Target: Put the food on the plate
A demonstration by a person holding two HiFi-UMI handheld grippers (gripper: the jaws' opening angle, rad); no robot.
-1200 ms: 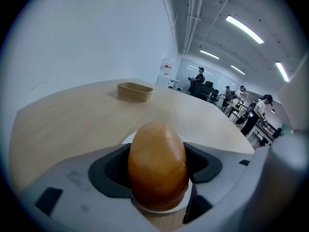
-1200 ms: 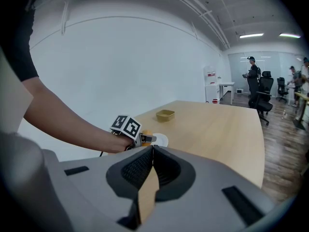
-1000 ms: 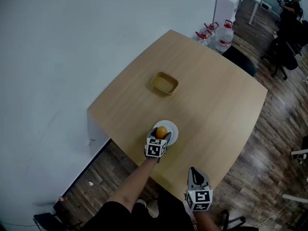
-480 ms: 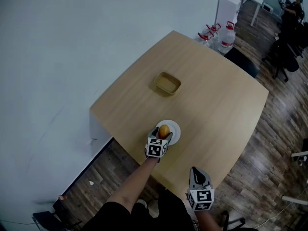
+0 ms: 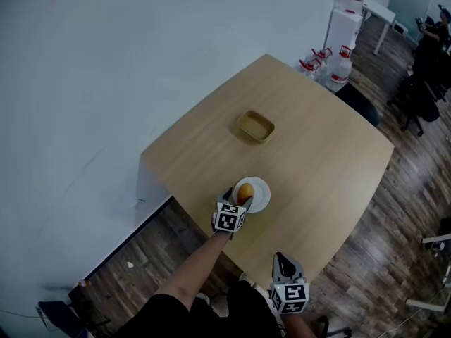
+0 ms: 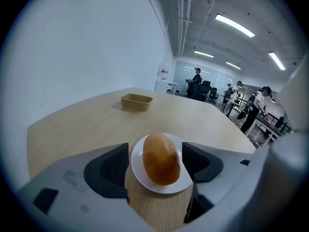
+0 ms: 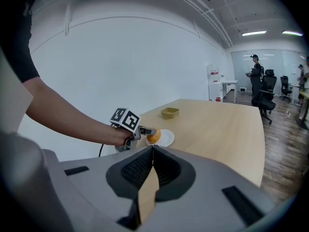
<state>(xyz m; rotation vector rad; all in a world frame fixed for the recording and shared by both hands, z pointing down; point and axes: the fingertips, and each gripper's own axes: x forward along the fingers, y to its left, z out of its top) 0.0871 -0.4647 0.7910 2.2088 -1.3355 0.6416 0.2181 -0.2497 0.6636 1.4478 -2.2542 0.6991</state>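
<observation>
As the food lies on the plate near the table's near edge, the end state is judged met; the left tool is held wide astride it without gripping, and the right tool is closed on nothing.

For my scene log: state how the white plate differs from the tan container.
The plate is round, white and flat; the container is rectangular, tan and walled. The plate carries the orange-brown food; the container shows nothing inside. The plate lies by the left gripper; the container sits farther off. Both rest on the wooden table.
</observation>
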